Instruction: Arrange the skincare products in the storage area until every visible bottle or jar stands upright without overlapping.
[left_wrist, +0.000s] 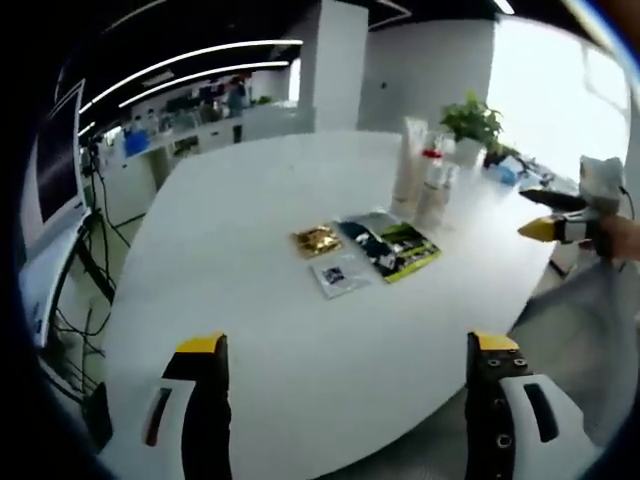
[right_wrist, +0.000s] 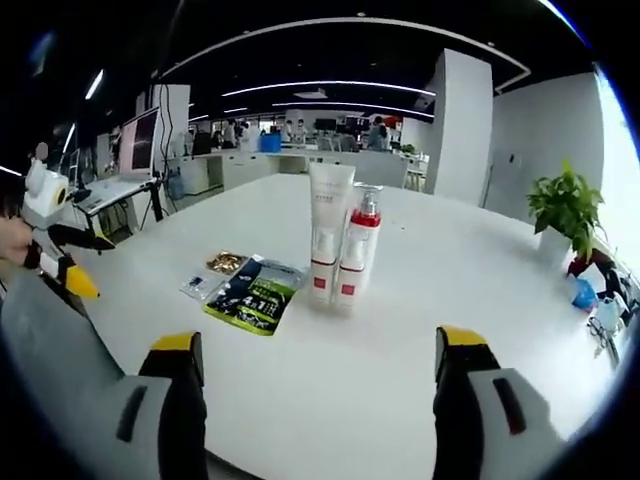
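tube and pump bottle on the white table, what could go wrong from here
The tall white tube and the red-capped pump bottle stand upright and seem to touch, so nudging one could topple both. The flat sachets lie overlapped beside them; a jaw sliding under one may drag the others. Both the left gripper and the right gripper are open, away from everything.

My right gripper (right_wrist: 318, 375) hangs wide open over the white table (right_wrist: 450, 290). Ahead, a white tube (right_wrist: 328, 232) and red-capped pump bottle (right_wrist: 358, 250) stand upright, touching, with flat sachets (right_wrist: 250, 290) lying just left.
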